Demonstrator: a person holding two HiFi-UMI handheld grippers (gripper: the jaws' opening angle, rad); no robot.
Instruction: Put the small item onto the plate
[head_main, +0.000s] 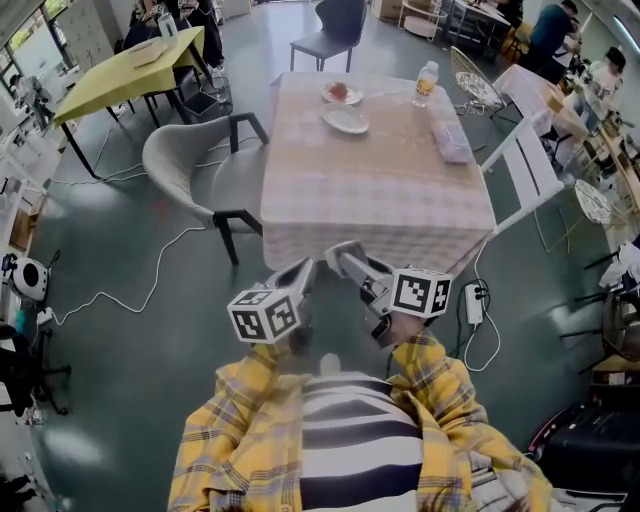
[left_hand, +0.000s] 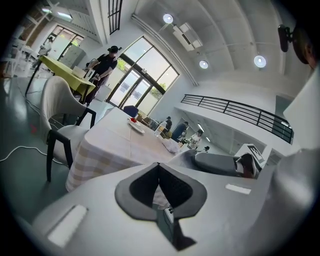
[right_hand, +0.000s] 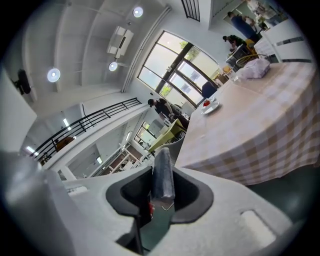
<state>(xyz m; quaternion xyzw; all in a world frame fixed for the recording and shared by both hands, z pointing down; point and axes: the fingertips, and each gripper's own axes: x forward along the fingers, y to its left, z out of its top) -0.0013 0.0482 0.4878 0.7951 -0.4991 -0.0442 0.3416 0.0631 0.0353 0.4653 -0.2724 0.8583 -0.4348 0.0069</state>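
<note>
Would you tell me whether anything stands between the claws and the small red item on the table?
Nothing visible does. Bare tablecloth lies between the left claw, the right claw and the red item; only the empty plate lies just before it. The bottle and bag sit further right.

The near half of the table (head_main: 370, 190) lies bare and open from its near edge. Plates (head_main: 345, 121), a bottle (head_main: 426, 84) and a bag (head_main: 451, 141) crowd the far end. A grey chair (head_main: 190, 165) blocks the left side and a white chair (head_main: 525, 165) the right.

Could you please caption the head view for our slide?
Person in yellow plaid shirt holds left gripper and right gripper before a beige checked table bearing two white plates and a clear bottle.
</note>
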